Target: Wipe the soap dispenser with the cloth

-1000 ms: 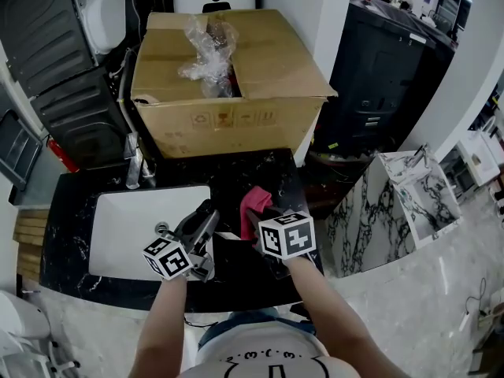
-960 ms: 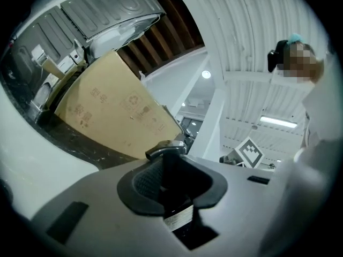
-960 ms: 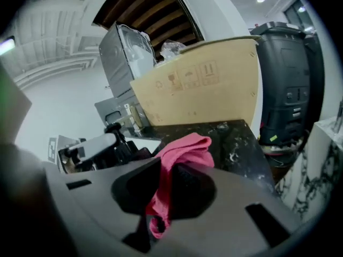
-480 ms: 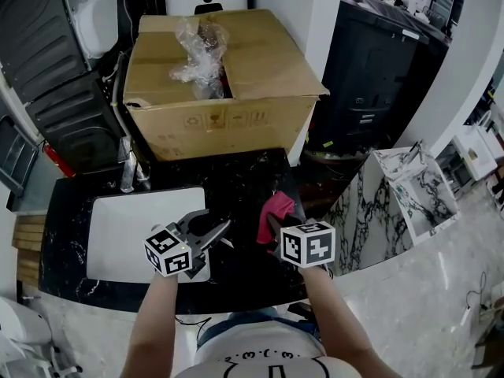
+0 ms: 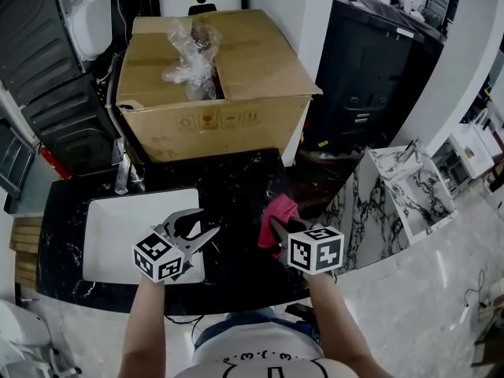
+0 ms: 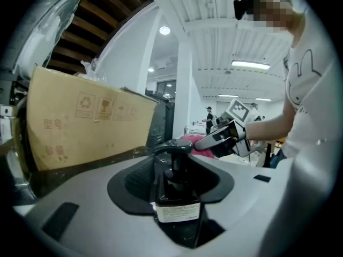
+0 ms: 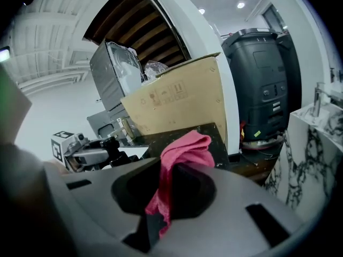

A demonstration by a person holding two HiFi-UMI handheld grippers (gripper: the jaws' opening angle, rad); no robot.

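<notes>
Black counter (image 5: 244,176), head view: left gripper (image 5: 205,223) lower left, right gripper (image 5: 276,228) lower centre. Left gripper view: jaws have just been opening, dispenser (image 6: 176,189) upright between them, seemingly unclamped. Right gripper view: jaws pinch pink cloth (image 7: 177,159), centre frame.

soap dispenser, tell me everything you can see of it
The soap dispenser is a dark bottle with a black pump head and a pale label. It stands upright between the jaws of the left gripper, which have just been opening and seem clear of its sides. Its base is hidden.
</notes>
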